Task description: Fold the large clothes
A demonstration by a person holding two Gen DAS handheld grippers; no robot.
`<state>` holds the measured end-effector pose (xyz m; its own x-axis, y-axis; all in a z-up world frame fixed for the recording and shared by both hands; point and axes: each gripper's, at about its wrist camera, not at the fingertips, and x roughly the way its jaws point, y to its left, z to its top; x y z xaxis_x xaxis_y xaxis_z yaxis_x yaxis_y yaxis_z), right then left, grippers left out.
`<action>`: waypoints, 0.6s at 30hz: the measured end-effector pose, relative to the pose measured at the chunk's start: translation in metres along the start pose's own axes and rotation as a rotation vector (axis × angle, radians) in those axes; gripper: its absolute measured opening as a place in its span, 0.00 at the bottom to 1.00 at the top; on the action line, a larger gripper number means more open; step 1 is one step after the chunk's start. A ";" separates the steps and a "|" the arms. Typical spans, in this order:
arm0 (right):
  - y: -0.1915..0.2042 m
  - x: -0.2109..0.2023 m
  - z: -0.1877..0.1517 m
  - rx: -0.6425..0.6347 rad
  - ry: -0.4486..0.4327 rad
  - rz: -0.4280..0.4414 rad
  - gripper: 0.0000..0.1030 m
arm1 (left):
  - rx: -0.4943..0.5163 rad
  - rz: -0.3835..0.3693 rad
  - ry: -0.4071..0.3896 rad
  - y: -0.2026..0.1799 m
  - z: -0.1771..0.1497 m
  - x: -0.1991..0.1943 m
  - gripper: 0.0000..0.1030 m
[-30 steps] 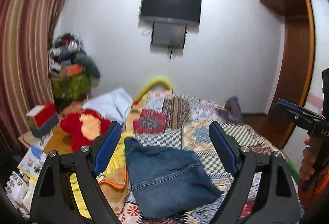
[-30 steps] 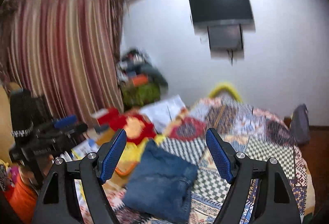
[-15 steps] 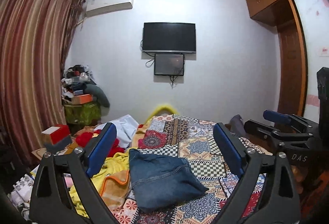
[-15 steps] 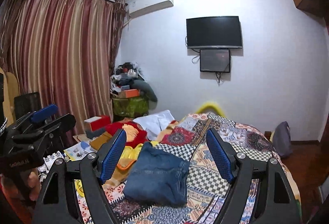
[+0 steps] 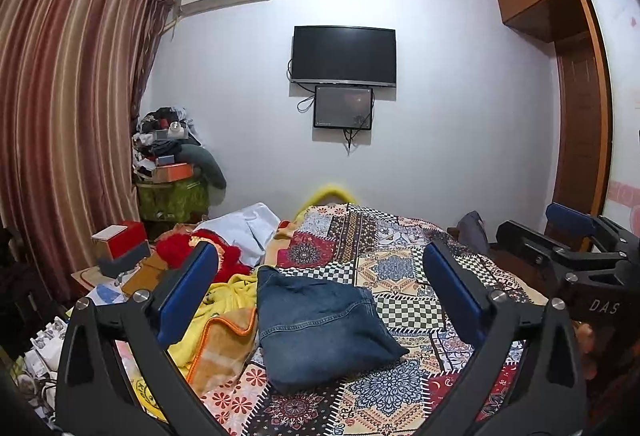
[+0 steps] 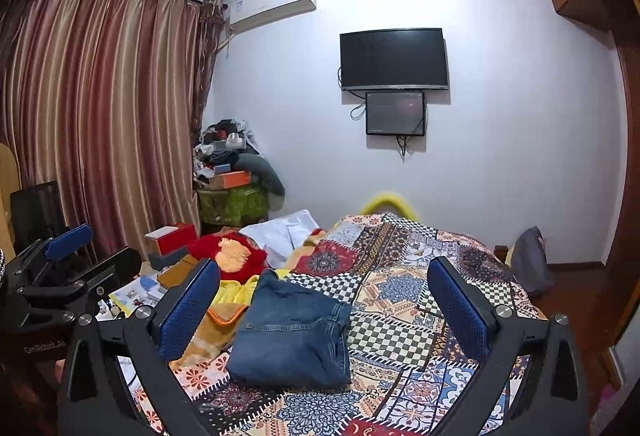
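Note:
A pair of blue jeans (image 5: 320,324) lies folded into a compact stack on the patterned bed cover (image 5: 404,268); it also shows in the right wrist view (image 6: 292,332). My left gripper (image 5: 320,284) is open and empty, held up and back from the bed, above the jeans. My right gripper (image 6: 324,296) is open and empty, likewise held off the bed. Each gripper shows in the other's view, the right at the right edge (image 5: 568,236) and the left at the left edge (image 6: 60,264).
A yellow and orange blanket (image 5: 216,320) and a red plush item (image 5: 200,248) lie left of the jeans, with white cloth (image 5: 248,224) behind. A cluttered stand (image 5: 172,171) fills the corner by the curtain (image 5: 72,115). A TV (image 5: 344,53) hangs on the wall. A wardrobe (image 5: 576,75) stands right.
Both grippers have risen and tilted up away from the bed, so the jeans look smaller and lower. The jeans have not moved. Both grippers stayed open.

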<state>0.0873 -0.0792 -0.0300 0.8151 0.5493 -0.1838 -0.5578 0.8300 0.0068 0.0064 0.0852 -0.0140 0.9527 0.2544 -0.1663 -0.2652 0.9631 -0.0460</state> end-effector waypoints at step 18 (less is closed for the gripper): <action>-0.001 0.007 -0.001 -0.014 0.018 0.011 1.00 | -0.017 0.002 0.011 0.003 -0.003 -0.001 1.00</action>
<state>0.0932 -0.0761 -0.0322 0.8061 0.5564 -0.2015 -0.5688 0.8225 -0.0046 0.0039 0.0876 -0.0167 0.9505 0.2549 -0.1775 -0.2693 0.9611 -0.0620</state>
